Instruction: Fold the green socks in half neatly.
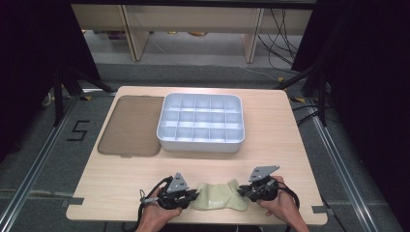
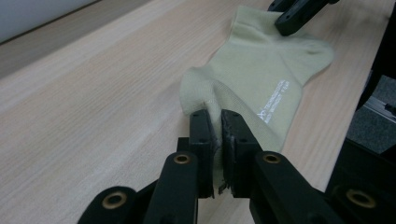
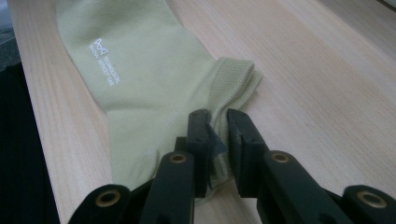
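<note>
Fingers [image 2: 205, 135] pinching sock [image 1: 218, 195] ends, sock lying left-right

Ahead of my tools the table [image 1: 270, 159] lies bare up to the white divided tray [image 1: 200, 122] and the brown lid [image 1: 129, 126] beside it; both block the far middle and left.

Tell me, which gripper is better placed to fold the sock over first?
Probably the left gripper: its jaws are shut on a raised pinch of the pale green sock. The right gripper grips the cuff end, but its jaws look a little wider.
</note>
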`<action>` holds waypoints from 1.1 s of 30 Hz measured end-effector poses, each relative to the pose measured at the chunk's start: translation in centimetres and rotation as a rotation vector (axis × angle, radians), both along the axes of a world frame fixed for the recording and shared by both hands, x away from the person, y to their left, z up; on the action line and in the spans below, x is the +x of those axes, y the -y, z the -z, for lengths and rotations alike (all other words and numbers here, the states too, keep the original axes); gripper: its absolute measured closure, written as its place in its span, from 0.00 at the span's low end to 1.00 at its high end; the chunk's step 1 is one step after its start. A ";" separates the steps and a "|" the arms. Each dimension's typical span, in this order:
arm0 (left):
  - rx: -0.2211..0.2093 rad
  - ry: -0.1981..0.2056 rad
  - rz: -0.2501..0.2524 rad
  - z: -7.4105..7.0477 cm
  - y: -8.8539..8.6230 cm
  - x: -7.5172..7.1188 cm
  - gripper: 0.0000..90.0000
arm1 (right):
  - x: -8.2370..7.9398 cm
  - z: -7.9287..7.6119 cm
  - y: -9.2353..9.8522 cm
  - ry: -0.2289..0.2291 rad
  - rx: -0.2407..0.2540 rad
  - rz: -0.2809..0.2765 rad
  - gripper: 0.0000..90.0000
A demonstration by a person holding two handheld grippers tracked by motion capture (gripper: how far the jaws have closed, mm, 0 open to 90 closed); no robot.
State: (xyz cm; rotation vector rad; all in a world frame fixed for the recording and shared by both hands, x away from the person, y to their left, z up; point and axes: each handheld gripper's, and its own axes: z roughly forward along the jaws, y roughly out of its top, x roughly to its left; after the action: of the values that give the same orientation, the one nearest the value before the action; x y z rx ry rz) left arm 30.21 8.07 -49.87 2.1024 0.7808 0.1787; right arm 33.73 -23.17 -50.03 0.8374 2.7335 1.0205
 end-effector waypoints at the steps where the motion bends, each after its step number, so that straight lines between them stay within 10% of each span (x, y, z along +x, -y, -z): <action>1: -0.001 0.009 0.011 -0.2 0.0 0.0 0.92 | 0.1 -0.1 0.0 -0.008 -0.007 -0.025 0.89; 18: -0.017 -0.001 0.027 -1.8 -0.9 0.0 0.92 | -0.6 -1.0 -1.0 0.038 0.035 0.040 0.82; 25: 0.015 -0.003 0.053 -2.5 -1.5 0.4 0.92 | -0.2 -2.2 -2.9 0.095 0.111 -0.013 0.92; 33: 0.033 -0.011 0.043 -2.9 -1.8 0.7 0.92 | 0.8 -1.0 -6.5 0.081 0.069 -0.056 1.00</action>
State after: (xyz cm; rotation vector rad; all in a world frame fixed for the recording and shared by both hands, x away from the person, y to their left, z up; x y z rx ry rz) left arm 30.94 9.87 -46.99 2.1507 0.7433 0.1585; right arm 34.55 -16.67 -49.04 0.7163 2.6815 1.1398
